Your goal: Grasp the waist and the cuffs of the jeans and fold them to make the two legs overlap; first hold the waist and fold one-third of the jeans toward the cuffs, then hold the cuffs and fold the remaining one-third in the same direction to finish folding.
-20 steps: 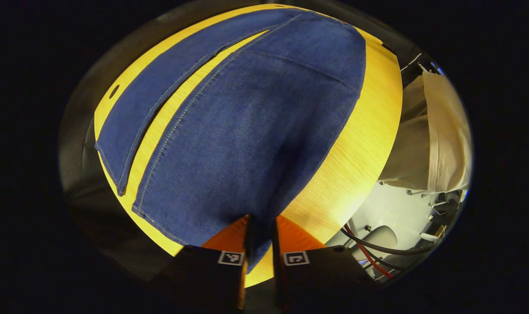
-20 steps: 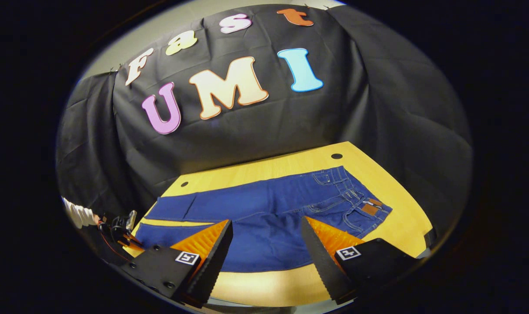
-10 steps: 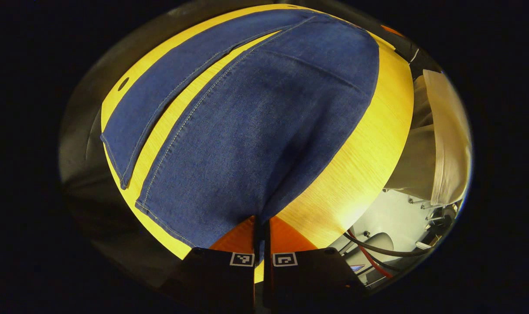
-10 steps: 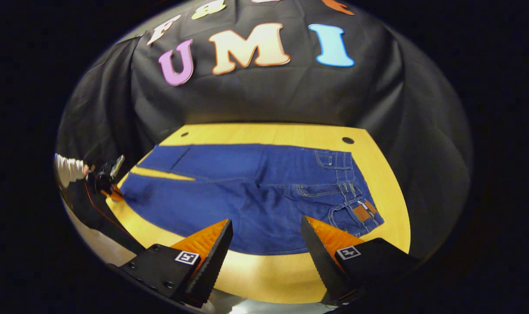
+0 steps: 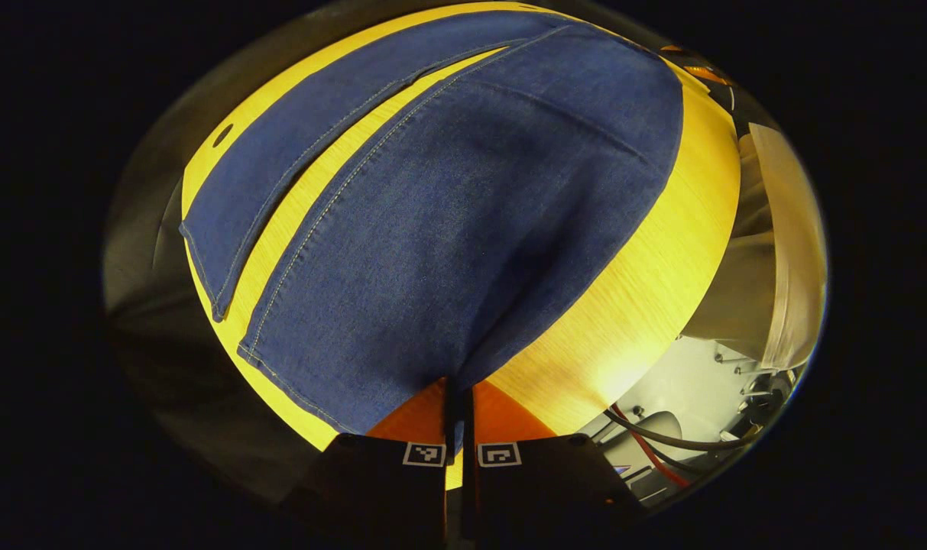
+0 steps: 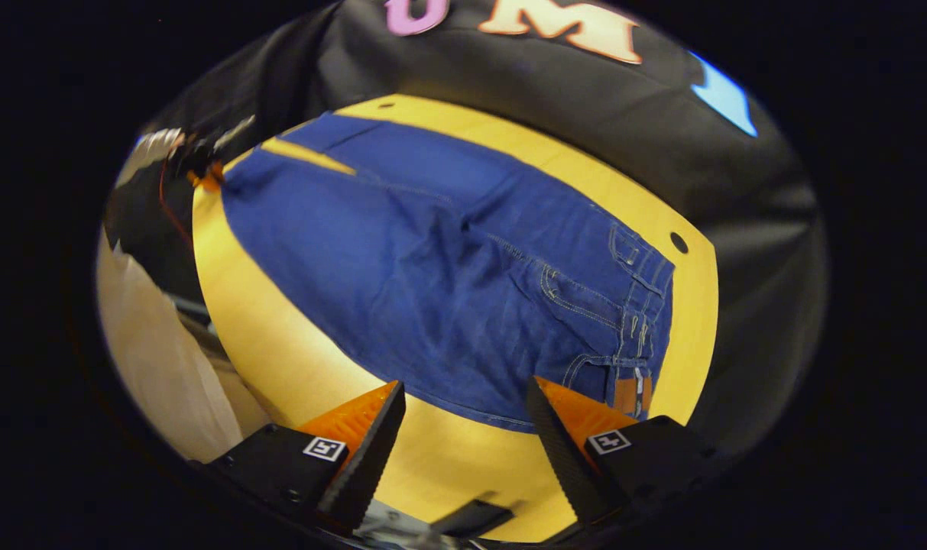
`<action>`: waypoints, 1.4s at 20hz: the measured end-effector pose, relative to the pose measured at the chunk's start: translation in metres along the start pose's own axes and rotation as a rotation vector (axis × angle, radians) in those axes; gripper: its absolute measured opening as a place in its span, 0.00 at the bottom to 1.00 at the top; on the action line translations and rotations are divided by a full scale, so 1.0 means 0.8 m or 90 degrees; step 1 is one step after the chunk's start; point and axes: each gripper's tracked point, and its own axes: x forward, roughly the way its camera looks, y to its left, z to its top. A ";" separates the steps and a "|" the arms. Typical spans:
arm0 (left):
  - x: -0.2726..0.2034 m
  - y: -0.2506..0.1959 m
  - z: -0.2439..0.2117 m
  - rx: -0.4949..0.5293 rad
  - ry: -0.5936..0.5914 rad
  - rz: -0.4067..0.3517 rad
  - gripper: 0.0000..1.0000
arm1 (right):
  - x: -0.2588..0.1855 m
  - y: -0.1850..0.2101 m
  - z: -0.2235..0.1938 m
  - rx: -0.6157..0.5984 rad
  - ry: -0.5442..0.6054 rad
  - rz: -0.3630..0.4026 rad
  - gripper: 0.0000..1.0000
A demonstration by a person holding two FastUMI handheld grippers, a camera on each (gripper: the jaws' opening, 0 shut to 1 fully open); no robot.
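1. Left gripper [image 5: 454, 397] first: its two orange fingers are pinched tight together on the hem corner of the near leg of the blue denim jeans [image 5: 463, 221], cloth caught between the pads.
2. Ahead of that claw, the gripped leg spreads flat over the yellow wooden table [image 5: 639, 283]; the second leg lies beyond it to the left, a strip of bare tabletop between them.
3. Over to the right gripper [image 6: 467, 416]: jaws spread wide, holding nothing, hovering above the table's near edge.
4. Just past its fingertips lies the jeans' side seam; the waistband with its brown leather patch [image 6: 624, 395] sits just beyond the right-hand finger.
5. Far off up-left, the other claw is at the cuff.
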 end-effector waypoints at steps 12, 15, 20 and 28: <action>0.001 -0.001 0.000 0.012 0.035 0.017 0.01 | 0.049 0.018 -0.028 -0.167 0.125 0.060 0.98; 0.001 -0.001 -0.001 0.011 0.039 0.018 0.01 | 0.053 0.024 -0.030 -0.158 0.145 0.087 0.95; 0.002 0.000 -0.001 0.008 0.040 0.016 0.00 | 0.061 0.024 -0.039 -0.138 0.173 0.116 0.82; 0.004 0.000 0.000 0.001 0.030 0.035 0.00 | 0.065 0.010 -0.015 -0.143 0.175 0.099 0.44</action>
